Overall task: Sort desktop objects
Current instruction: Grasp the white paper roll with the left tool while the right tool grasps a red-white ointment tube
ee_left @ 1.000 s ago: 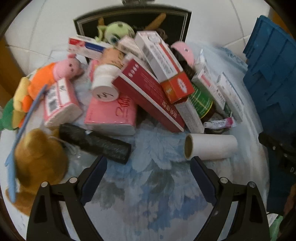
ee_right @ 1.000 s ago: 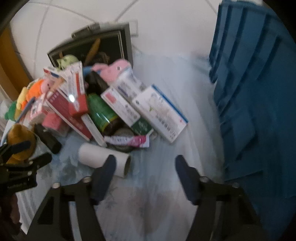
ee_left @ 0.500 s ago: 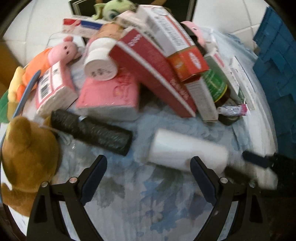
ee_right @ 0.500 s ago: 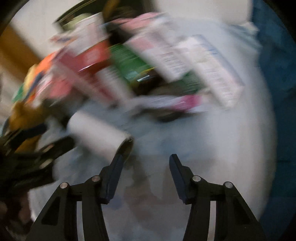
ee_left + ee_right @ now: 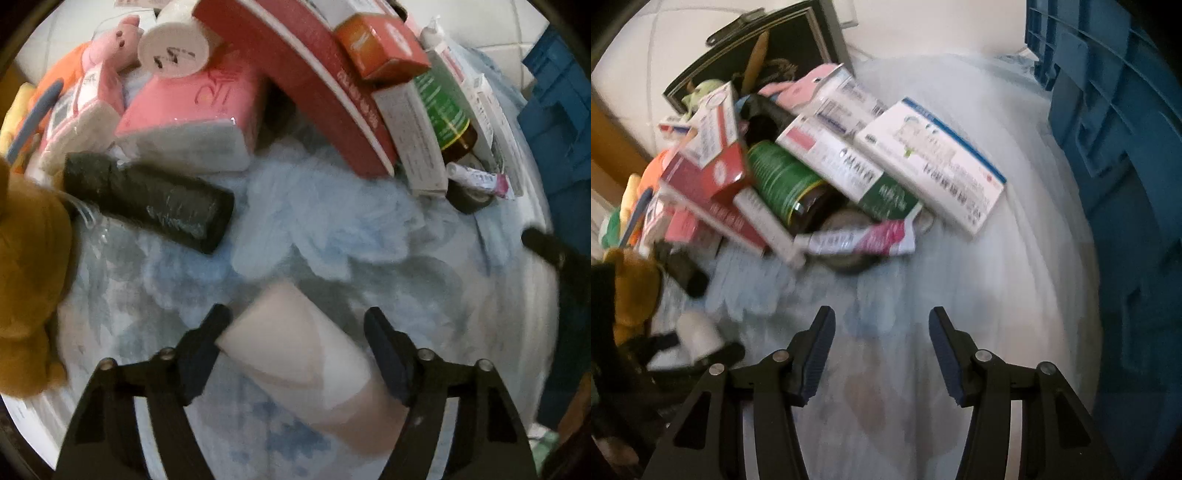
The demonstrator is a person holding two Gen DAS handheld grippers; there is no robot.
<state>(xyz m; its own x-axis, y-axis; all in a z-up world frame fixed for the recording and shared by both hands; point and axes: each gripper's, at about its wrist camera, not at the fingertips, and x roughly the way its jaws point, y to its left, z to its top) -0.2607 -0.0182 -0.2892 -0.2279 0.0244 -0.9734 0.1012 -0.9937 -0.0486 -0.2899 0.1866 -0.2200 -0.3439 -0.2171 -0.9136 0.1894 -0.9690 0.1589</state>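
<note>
A white paper roll (image 5: 306, 354) lies between the fingers of my left gripper (image 5: 297, 323). The jaws are spread about it and I see no firm contact. The roll also shows at the left of the right wrist view (image 5: 700, 334), with the left gripper's dark fingers around it. My right gripper (image 5: 882, 325) is open and empty above the pale blue floral cloth (image 5: 960, 277). A heap of boxes, bottles and toys lies beyond both grippers.
The heap holds a long red box (image 5: 314, 92), a pink tissue pack (image 5: 192, 114), a black roll (image 5: 147, 201), a green-labelled brown bottle (image 5: 783, 184), a white box (image 5: 931, 162) and a pink tube (image 5: 860, 240). A brown plush (image 5: 29, 280) sits left. A blue crate (image 5: 1119, 147) stands right.
My left gripper moved forward and its jaws narrowed, so the white roll now lies between its fingers. My right gripper drew back and to the right, away from the roll, still open.
</note>
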